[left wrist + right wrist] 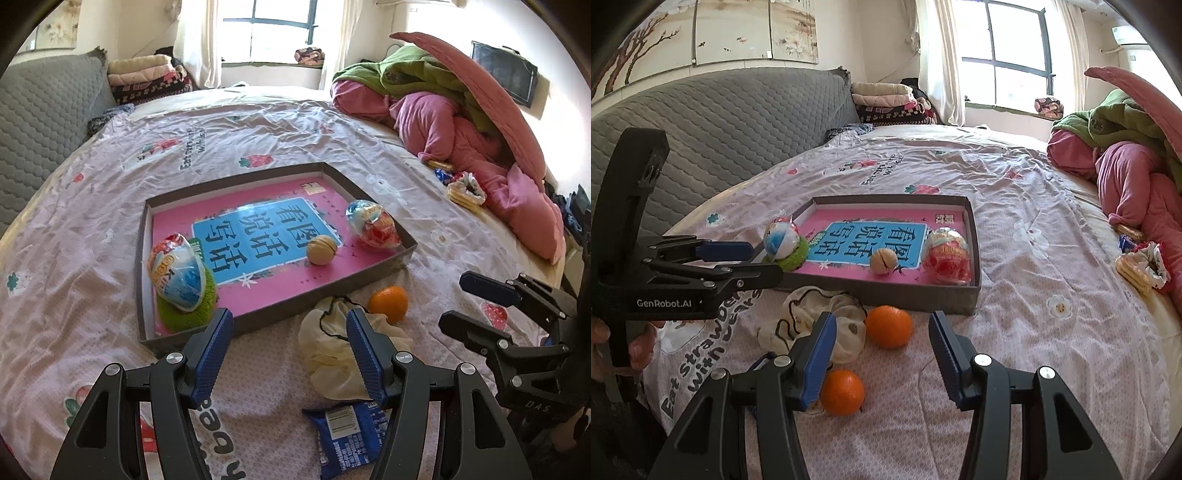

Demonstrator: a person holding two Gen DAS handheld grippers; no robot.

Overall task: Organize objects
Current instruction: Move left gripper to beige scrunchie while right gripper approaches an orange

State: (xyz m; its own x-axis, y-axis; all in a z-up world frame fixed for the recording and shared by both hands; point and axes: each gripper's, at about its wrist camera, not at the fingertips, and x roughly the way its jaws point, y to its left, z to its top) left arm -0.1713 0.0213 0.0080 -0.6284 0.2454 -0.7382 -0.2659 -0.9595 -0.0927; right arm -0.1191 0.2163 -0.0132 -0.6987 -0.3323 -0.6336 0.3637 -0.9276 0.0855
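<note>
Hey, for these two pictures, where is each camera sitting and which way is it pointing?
Left wrist view: on the left claw, angled down over the bed at the tray, cloth bag and blue snack packet; its open claw shows, with the right claw at the right edge.
Right wrist view: on the right claw, facing the same tray and two oranges; the left claw and a hand show.
Shared: tray, bag, an orange.
</note>
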